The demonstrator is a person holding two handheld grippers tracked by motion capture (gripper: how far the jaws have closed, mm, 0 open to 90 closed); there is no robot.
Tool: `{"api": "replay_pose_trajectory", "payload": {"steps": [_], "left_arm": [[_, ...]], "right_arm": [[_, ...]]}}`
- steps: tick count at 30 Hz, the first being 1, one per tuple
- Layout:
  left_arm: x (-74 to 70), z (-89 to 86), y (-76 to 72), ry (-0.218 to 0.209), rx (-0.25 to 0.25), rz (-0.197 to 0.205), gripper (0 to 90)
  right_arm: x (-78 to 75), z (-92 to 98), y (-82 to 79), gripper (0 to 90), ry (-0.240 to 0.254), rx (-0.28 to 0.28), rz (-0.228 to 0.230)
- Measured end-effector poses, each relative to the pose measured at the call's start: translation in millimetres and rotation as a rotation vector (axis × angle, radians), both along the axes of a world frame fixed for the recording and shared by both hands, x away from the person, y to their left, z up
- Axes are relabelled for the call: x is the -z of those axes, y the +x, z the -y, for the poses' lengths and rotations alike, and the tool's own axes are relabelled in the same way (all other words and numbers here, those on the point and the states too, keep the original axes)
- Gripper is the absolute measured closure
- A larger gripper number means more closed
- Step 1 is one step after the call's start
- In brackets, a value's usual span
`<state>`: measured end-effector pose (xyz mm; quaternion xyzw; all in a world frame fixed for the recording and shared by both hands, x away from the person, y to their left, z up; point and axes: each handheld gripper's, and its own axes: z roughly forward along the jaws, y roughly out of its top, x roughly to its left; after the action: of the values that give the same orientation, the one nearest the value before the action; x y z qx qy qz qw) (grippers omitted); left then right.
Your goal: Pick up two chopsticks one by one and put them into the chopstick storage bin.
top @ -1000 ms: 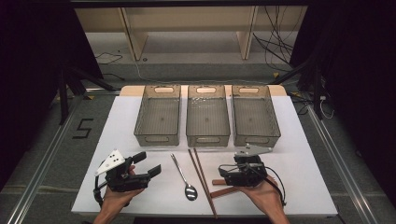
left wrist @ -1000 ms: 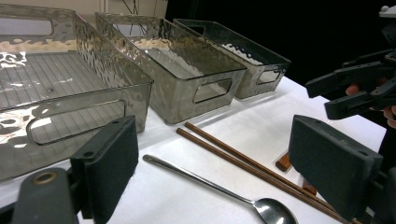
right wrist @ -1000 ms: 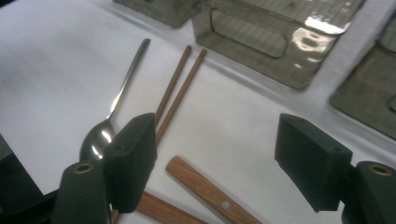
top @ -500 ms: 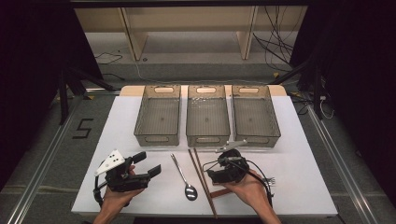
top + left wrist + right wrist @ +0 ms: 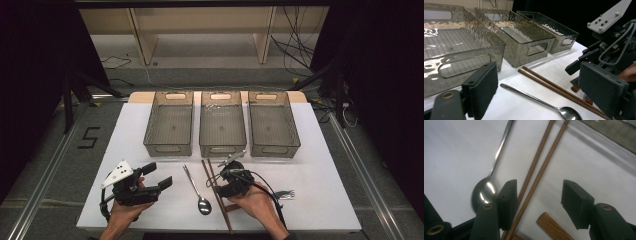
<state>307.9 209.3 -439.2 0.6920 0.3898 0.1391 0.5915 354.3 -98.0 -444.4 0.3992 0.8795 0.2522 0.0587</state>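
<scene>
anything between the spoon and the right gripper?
Yes: the pair of wooden chopsticks lies between the spoon and the right gripper, clearest in the high view.

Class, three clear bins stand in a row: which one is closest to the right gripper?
The middle bin. The right gripper sits just below its near wall, over the chopsticks; the other two stand off to either side.

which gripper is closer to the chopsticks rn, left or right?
Right. The right gripper sits over the chopsticks, which lie between its closing jaws, not yet pinched. The left gripper hangs open beyond the spoon, apart from them.
</scene>
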Motion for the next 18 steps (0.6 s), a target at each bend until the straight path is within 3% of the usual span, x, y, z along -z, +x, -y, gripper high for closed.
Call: {"api": "replay_pose_trajectory", "payload": {"steps": [11,18], "left_arm": [[-0.3,-0.3,-0.3,-0.01,-0.003,0.002,15.5],[-0.4,-0.3,-0.3,-0.011,-0.003,0.002,15.4]], "right_arm": [[14.0,-9.8,6.1,59.0,-0.051,-0.015,-0.043],[17.4,-11.1,8.5,64.5,-0.049,-0.008,-0.076]]}}
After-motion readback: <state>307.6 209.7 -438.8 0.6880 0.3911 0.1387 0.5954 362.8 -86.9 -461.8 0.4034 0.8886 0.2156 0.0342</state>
